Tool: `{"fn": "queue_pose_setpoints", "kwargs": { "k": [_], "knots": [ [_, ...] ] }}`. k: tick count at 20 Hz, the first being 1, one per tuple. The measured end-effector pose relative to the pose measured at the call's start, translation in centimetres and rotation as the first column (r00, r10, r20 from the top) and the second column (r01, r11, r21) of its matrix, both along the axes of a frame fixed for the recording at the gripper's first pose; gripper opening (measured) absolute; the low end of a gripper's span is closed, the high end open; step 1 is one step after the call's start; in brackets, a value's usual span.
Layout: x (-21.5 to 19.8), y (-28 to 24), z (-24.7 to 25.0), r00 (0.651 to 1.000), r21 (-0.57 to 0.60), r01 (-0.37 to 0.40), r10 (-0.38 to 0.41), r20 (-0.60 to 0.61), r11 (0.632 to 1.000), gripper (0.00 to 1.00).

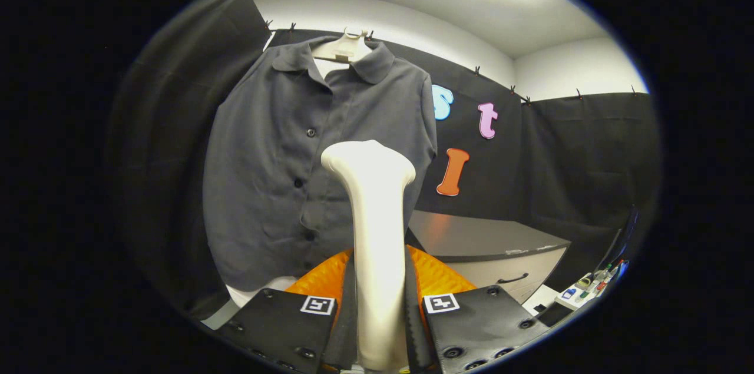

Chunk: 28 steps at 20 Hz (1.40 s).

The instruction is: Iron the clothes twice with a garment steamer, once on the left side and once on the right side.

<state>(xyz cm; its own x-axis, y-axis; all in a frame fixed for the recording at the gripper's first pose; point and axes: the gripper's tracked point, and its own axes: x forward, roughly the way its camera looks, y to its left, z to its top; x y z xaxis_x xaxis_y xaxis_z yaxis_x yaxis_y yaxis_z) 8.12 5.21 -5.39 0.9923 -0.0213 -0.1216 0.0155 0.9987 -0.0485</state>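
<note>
A dark grey buttoned shirt (277, 168) hangs on a pale hanger (343, 49) against the booth's wall, ahead of the fingers. A cream-white garment steamer (377, 232) stands upright between my fingers, its handle clamped by both of them. Its wide head (368, 162) is up in front of the shirt's right half, near the button line; whether it touches the cloth I cannot tell. My gripper (380, 303) is shut on the steamer's handle.
A grey cabinet (500, 244) with a drawer and a dark handle stands to the right, below the shirt's hem. Something orange (436, 277) lies just behind the fingers. At the far right, small items sit on a white surface (586, 288).
</note>
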Motion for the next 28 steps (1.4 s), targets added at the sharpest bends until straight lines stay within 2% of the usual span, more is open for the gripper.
{"fn": "queue_pose_setpoints", "kwargs": {
  "k": [6,11,21,28],
  "knots": [
    [0.4,5.3,6.0,0.992,0.043,-0.066,0.061,0.11,0.997,0.41],
    [1.1,9.8,8.8,0.978,0.037,-0.131,0.123,0.17,0.991,0.41],
    [5.5,15.6,8.4,0.961,0.011,-0.228,0.223,0.166,0.974,0.41],
    [6.6,15.7,5.9,0.965,0.017,-0.232,0.228,0.127,0.973,0.41]
  ]
}}
